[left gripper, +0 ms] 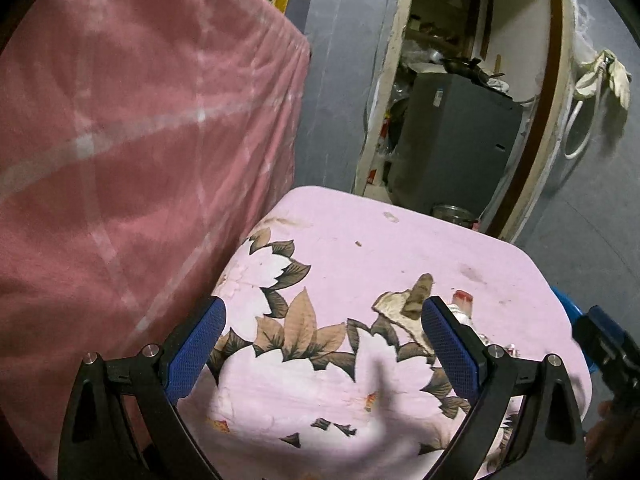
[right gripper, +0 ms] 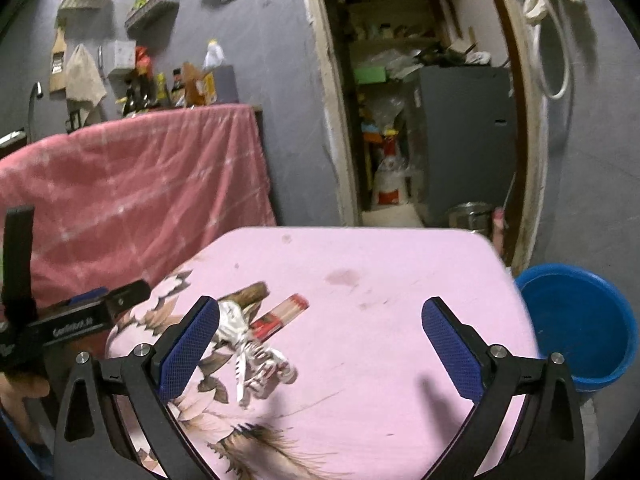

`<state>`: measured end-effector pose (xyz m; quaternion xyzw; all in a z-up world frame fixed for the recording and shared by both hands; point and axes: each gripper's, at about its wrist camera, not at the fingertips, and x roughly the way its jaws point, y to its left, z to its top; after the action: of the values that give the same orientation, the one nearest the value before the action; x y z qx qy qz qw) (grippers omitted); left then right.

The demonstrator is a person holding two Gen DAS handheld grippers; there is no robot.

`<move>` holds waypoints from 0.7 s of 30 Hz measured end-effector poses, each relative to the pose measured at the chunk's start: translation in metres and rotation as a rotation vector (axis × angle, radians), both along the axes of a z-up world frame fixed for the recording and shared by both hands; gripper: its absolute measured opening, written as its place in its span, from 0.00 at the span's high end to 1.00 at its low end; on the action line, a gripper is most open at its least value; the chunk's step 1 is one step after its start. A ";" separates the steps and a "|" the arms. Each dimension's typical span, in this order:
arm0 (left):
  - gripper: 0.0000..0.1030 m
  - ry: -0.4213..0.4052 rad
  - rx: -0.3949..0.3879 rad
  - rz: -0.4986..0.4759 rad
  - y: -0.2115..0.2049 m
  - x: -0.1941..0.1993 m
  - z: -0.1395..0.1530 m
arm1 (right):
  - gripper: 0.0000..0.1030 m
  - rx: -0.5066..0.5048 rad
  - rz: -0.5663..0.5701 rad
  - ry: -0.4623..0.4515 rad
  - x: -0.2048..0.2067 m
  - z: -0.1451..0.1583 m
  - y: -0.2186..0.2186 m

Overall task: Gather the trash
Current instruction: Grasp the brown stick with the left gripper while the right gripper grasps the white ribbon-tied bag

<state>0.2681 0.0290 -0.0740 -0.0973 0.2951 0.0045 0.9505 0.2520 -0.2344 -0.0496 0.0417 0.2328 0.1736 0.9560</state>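
A crumpled white printed wrapper (right gripper: 256,354) and a red and white packet (right gripper: 282,314) lie on the pink flowered cloth (right gripper: 380,320) of a table. My right gripper (right gripper: 320,340) is open above the cloth, its left finger beside the wrapper. My left gripper (left gripper: 322,340) is open over the same cloth (left gripper: 340,272). The trash shows partly behind its right finger (left gripper: 460,308). A blue bucket (right gripper: 576,320) stands on the floor to the right of the table.
A red checked cloth (left gripper: 132,140) covers furniture left of the table. A doorway (right gripper: 420,120) behind leads to a cluttered store room with a grey cabinet (right gripper: 464,136). A steel pot (right gripper: 470,214) stands at its threshold.
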 end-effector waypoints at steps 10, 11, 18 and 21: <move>0.18 0.036 -0.001 -0.034 0.002 0.011 -0.005 | 0.21 -0.061 0.141 0.132 0.019 -0.017 0.032; 0.18 0.041 -0.001 -0.037 0.001 0.012 -0.006 | 0.23 -0.069 0.155 0.149 0.022 -0.019 0.036; 0.30 0.077 -0.020 -0.066 0.001 0.019 -0.013 | 0.40 -0.135 0.202 0.281 0.041 -0.036 0.055; 0.32 0.084 -0.020 -0.092 -0.003 0.021 -0.013 | 0.53 -0.143 0.207 0.317 0.045 -0.042 0.056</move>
<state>0.2888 0.0257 -0.0871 -0.0929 0.3389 -0.0382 0.9354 0.2966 -0.1779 -0.0917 -0.0238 0.3953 0.2451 0.8849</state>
